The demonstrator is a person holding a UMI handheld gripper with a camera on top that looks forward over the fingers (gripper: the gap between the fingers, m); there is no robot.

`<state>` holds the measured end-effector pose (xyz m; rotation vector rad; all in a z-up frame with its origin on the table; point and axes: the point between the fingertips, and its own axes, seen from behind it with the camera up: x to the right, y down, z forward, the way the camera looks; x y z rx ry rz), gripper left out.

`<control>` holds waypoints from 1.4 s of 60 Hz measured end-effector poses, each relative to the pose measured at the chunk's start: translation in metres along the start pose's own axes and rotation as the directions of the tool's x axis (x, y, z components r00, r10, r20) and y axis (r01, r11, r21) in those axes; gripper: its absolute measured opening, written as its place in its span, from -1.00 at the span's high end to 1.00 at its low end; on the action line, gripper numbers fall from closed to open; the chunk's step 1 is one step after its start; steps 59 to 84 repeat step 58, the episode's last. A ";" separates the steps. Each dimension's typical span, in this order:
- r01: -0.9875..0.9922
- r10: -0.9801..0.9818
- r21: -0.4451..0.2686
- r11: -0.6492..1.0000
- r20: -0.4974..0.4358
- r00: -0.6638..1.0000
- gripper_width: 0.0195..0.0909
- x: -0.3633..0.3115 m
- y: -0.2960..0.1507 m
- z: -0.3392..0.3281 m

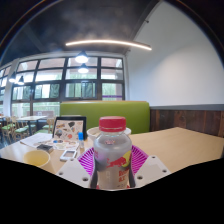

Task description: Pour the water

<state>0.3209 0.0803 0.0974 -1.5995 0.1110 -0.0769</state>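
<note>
A clear plastic bottle point(112, 155) with a red cap and a red-and-white label stands upright between my gripper's point(112, 163) fingers. Both purple pads point(90, 158) press against its sides, so the fingers are shut on it. The bottle's base is hidden below the fingers, so I cannot see whether it rests on the table. A yellow cup point(37, 158) stands on the light wooden table point(180, 148) to the left of the bottle, a little ahead of the fingers.
A framed picture or tablet point(69, 129) stands upright behind the cup, with small items around it. A green bench back point(120, 112) runs behind the table. Large windows and chairs fill the far left.
</note>
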 end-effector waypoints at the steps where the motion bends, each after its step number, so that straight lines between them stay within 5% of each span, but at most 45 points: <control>1: -0.001 0.001 0.002 1.000 0.000 1.000 0.35 -0.001 -0.001 0.001; 11: -0.009 0.009 0.003 1.000 0.005 1.000 0.01 0.006 0.003 -0.009; 18: -0.011 0.012 -0.071 0.997 0.021 1.000 -0.85 0.007 0.020 -0.023; 37: 0.037 -0.039 0.065 0.997 0.035 0.999 -0.79 -0.006 -0.031 -0.152; 57: 0.044 -0.046 0.052 0.998 0.035 0.998 -0.76 -0.027 -0.028 -0.277; 84: 0.046 -0.048 0.048 0.998 0.032 0.998 -0.76 -0.028 -0.025 -0.276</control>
